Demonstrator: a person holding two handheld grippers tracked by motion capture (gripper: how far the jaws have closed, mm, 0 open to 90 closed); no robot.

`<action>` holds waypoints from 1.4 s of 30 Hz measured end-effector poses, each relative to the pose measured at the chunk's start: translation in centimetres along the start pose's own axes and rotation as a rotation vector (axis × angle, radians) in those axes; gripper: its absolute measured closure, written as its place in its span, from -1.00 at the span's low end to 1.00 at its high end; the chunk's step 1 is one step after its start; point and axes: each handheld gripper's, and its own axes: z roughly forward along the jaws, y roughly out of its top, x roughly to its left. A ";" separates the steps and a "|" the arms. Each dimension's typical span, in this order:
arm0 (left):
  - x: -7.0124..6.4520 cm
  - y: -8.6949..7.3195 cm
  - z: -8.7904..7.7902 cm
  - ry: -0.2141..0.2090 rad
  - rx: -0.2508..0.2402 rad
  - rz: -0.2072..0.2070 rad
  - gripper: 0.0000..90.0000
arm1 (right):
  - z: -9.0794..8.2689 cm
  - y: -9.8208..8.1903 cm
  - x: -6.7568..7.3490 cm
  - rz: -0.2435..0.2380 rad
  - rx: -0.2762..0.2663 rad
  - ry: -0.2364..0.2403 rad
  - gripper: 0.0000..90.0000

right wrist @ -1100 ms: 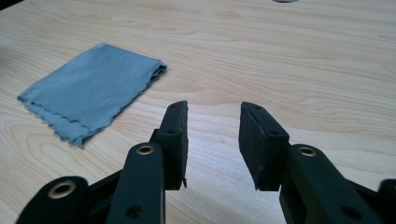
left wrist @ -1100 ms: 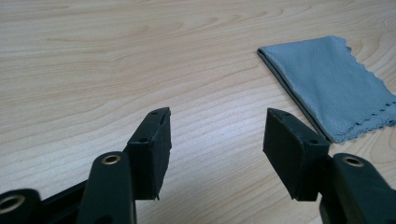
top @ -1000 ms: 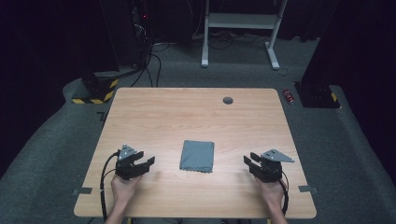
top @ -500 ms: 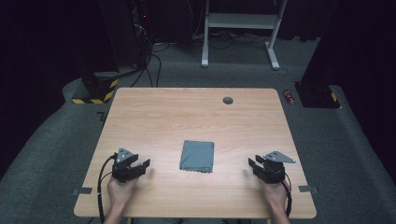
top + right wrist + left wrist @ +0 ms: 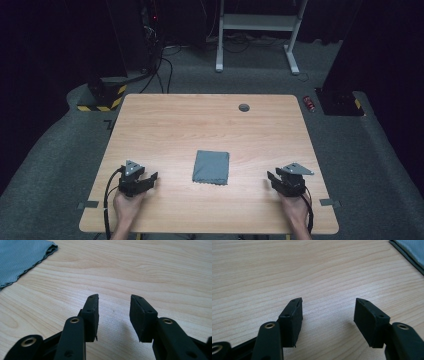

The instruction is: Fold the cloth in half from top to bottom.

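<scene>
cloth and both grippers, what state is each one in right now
grey cloth: folded into a rectangle, flat on the table, untouched
left gripper: open, nothing between its jaws
right gripper: open, its jaws have just been opening, nothing between them

Looks like a lab or test bay, not a home. I'm at a plain wooden table [image 5: 200,125] with a cable grommet [image 5: 244,107] in its far edge, well ahead of my jaws. Grey carpet floor [image 5: 60,165] all round, tape marks [image 5: 330,202] stuck on it just right of my right jaws. Beyond the table, far ahead: the white frame of a stand [image 5: 257,30], loose black cables [image 5: 160,70] trailing over the carpet, a base with yellow-black hazard stripes [image 5: 102,97] ahead-left. Black equipment base [image 5: 342,102] ahead-right. Surroundings are dark, likely curtained off.
</scene>
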 end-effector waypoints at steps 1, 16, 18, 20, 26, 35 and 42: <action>0.0 0.0 0.0 0.002 0.004 0.003 -0.11 | 0.1 0.0 0.0 0.000 0.003 -0.001 0.28; -0.5 0.0 0.3 0.017 0.013 0.035 -0.27 | 0.8 -0.6 -0.1 -0.010 0.061 -0.017 0.02; -0.5 0.0 0.3 0.009 0.017 0.038 -0.33 | 0.8 -0.6 -0.2 0.000 0.063 -0.027 -0.09; -0.5 0.0 0.3 0.009 0.018 0.041 -0.35 | 0.8 -0.6 -0.2 0.002 0.065 -0.030 -0.12; -0.5 0.0 0.3 0.009 0.018 0.045 -0.36 | 0.9 -0.6 -0.2 -0.004 0.065 -0.025 -0.14; -0.5 0.0 0.3 0.005 0.019 0.043 -0.37 | 0.9 -0.6 -0.2 -0.005 0.065 -0.023 -0.15; -0.5 0.0 0.3 0.006 0.018 0.044 -0.38 | 0.9 -0.6 -0.2 -0.005 0.065 -0.023 -0.15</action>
